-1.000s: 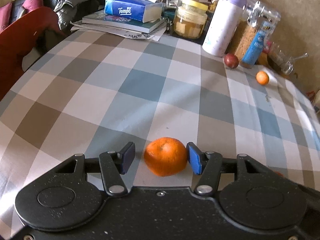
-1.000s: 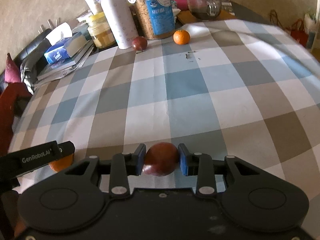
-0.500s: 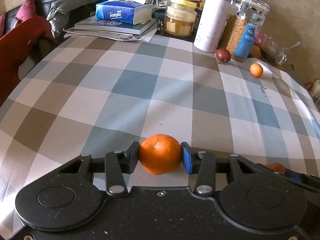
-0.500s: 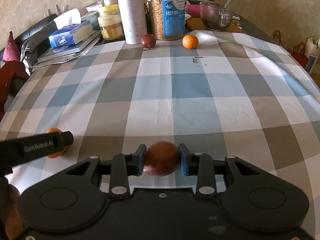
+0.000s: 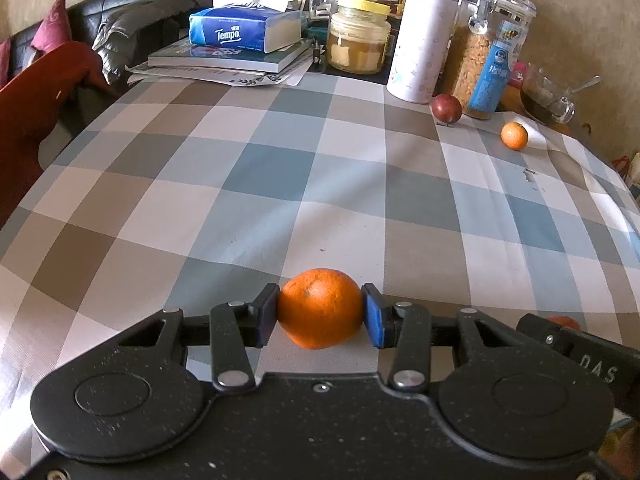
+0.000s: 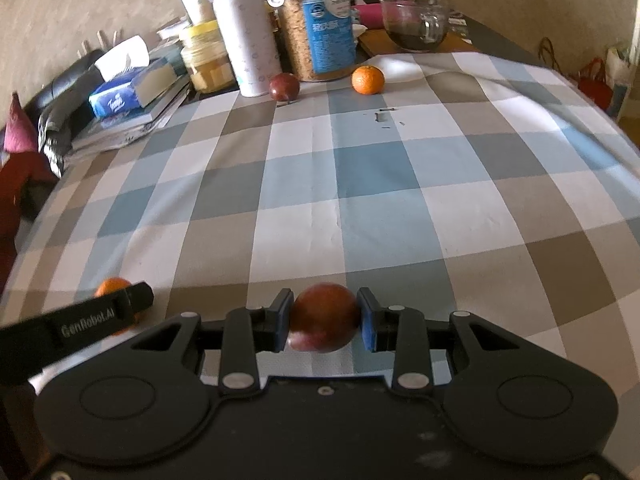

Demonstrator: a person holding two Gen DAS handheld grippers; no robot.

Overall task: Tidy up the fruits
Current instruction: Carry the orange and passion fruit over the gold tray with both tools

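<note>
My left gripper [image 5: 320, 315] is shut on an orange tangerine [image 5: 320, 312], both blue pads against its sides, low over the checked tablecloth [image 5: 280, 184]. My right gripper [image 6: 325, 319] is shut on a dark red fruit [image 6: 324, 316]. The held tangerine shows at the left of the right wrist view [image 6: 110, 286], partly behind the left gripper's arm. A second dark red fruit [image 5: 446, 108] [image 6: 284, 87] and a small tangerine [image 5: 514, 135] [image 6: 367, 79] lie on the cloth at the far side.
At the table's far edge stand a white and purple flask [image 5: 424, 36], a cereal jar [image 5: 488, 52], a yellow-lidded jar [image 5: 358, 38], a glass bowl with a spoon [image 6: 416, 24] and a tissue pack [image 5: 244, 32] on books. A sofa with red cloth [image 5: 44, 92] is at left.
The left gripper's jaws closed onto the tangerine, which was loose between them a second ago. Both grippers drew back and tilted a little, each still with its fruit.
</note>
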